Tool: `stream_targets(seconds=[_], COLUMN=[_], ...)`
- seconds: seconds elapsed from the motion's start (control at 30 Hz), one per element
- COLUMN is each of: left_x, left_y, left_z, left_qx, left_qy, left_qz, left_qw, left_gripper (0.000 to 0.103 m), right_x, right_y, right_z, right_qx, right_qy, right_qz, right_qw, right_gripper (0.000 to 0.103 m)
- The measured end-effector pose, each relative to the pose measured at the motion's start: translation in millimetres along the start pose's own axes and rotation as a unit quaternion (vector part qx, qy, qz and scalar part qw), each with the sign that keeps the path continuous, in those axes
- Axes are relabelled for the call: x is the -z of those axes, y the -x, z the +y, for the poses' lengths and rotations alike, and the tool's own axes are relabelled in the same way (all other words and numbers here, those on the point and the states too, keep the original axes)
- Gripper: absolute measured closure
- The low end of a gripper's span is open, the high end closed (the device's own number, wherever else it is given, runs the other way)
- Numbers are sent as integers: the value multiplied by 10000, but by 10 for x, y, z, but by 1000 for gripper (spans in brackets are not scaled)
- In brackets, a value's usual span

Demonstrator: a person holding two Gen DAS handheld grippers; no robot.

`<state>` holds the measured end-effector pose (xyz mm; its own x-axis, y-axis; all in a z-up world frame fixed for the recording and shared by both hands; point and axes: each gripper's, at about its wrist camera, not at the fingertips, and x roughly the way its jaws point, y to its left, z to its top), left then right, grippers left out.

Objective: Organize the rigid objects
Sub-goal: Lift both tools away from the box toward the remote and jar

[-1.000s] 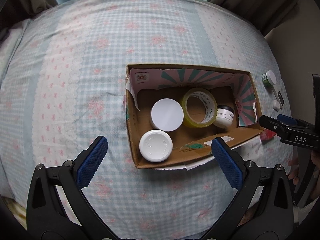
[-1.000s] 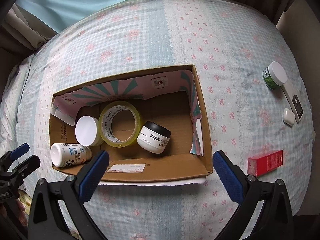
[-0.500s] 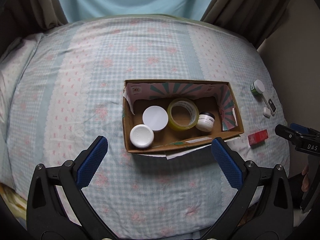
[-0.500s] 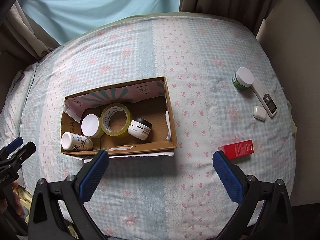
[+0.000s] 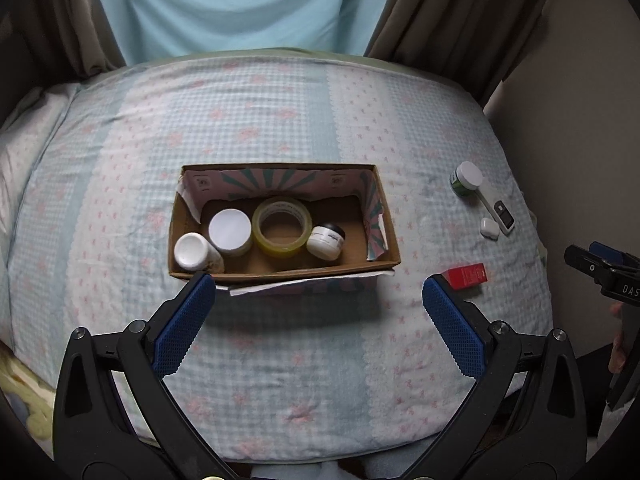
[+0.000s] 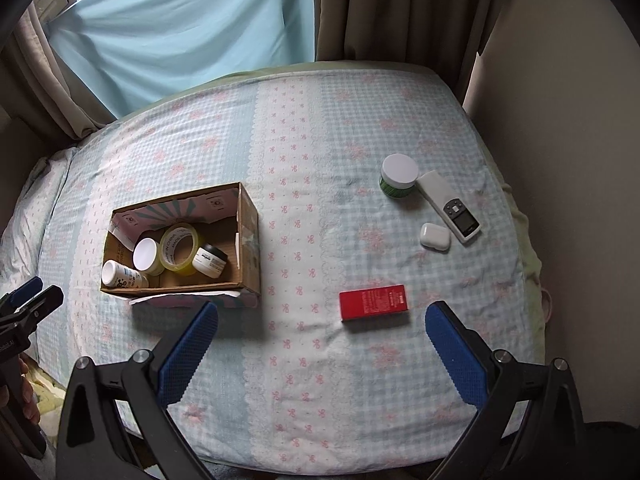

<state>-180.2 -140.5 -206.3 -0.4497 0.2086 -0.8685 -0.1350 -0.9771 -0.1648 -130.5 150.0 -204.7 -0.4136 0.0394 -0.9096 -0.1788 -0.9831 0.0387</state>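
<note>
Red box (image 6: 374,302) is left lying flat on the bedspread, long axis crosswise, just ahead of the right gripper (image 6: 320,344). Both grippers are held wide open, nothing gripped; left gripper (image 5: 316,326) sits farther off.

Both claws (image 5: 316,320) (image 6: 320,350) have drawn back from the box (image 5: 384,204).
</note>
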Motion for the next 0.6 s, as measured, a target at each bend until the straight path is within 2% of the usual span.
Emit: stream_targets(seconds=[0.3,0.6], left_x=[-31,-308], left_y=[-182,-562], left_z=[-980,-1693], left_qx=[206,348], left_qy=[-89,-370], left_qz=[18,44], left_qw=[9997,9987], left_gripper=[0,0], right_x=[-140,-483], right_y=[79,-145], right_z=[-970,-1634], right_qx=[-52,-151], right_qy=[110,78], right_qz=[-283,-372], right_qw=[9995,9992], right_gripper=[0,0])
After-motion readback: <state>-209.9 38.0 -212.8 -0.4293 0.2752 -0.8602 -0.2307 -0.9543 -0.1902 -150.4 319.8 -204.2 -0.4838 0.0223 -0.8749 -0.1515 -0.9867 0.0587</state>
